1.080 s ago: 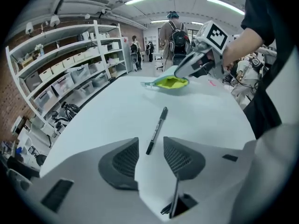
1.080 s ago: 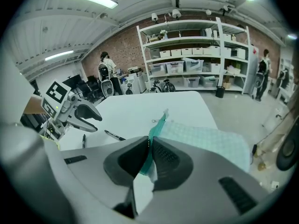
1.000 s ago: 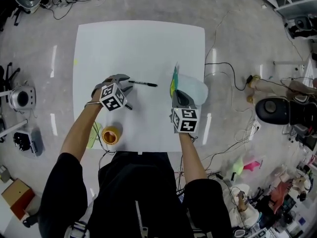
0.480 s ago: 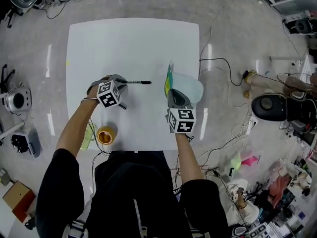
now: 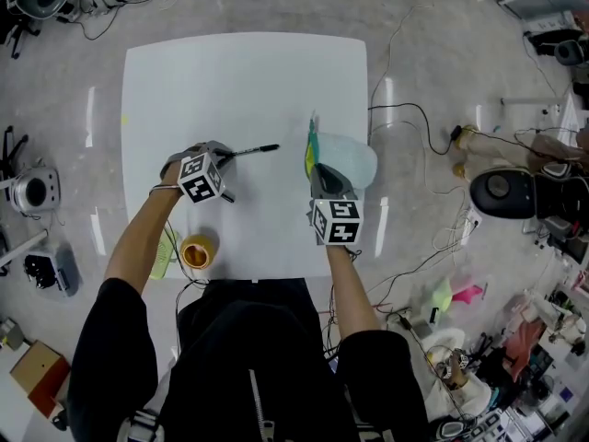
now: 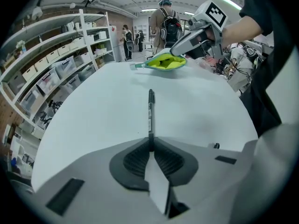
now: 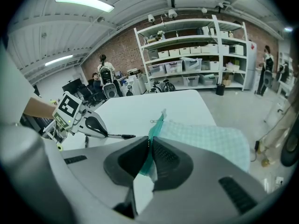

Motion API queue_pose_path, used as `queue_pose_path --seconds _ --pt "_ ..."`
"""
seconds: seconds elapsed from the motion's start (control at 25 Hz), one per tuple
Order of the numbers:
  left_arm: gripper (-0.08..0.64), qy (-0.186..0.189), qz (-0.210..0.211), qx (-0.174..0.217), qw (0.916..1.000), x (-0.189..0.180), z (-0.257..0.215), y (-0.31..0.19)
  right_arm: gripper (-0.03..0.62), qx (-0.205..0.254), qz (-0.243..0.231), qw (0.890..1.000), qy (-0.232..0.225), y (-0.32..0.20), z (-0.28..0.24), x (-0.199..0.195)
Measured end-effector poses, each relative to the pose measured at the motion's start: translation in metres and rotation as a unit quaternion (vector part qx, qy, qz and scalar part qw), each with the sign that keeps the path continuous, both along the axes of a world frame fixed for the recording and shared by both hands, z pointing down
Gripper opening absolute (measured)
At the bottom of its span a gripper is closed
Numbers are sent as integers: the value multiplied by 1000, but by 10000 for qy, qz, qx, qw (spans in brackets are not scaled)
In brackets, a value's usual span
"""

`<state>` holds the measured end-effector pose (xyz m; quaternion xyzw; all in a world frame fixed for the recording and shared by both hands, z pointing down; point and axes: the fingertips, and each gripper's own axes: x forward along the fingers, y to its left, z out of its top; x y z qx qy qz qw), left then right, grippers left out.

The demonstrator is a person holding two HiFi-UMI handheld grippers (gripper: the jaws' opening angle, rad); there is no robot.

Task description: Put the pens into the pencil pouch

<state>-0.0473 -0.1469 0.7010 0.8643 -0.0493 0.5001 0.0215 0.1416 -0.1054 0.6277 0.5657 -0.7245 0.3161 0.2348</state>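
The left claw (image 5: 224, 155) is sitting a little to the 9 o'clock side of the middle of the white surface (image 5: 239, 72). Its jaws have just been closing and are now pinching the near end of a black pen (image 5: 250, 150). The left gripper view is showing the pen's barrel running straight out from between the pads. From the head view, the pen's free end is pointing at roughly 3 o'clock, toward the pencil pouch (image 5: 350, 159).

The right claw (image 5: 317, 167) is pressing its jaws together on the pouch's green zip edge, with the fabric caught between the pads. The pouch, pale checked cloth with a yellow-green lining, is lying at the surface's 3 o'clock edge, its outer side reaching just past that edge. Its mouth is gaping open toward 9 o'clock, facing the pen. Pen tip and pouch are staying apart.

A yellow tape roll (image 5: 196, 251) is sitting near the surface's 7 o'clock corner.
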Motion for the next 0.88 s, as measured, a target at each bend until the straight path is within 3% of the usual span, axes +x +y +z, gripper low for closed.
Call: queue_pose_path --seconds 0.68,0.88 --pt "46 344 214 110 9991 21 -50 15 37 104 6 9999 -28 4 -6 5" --pt "46 545 243 -41 9982 37 -60 20 37 123 7 9999 -58 6 -6 5"
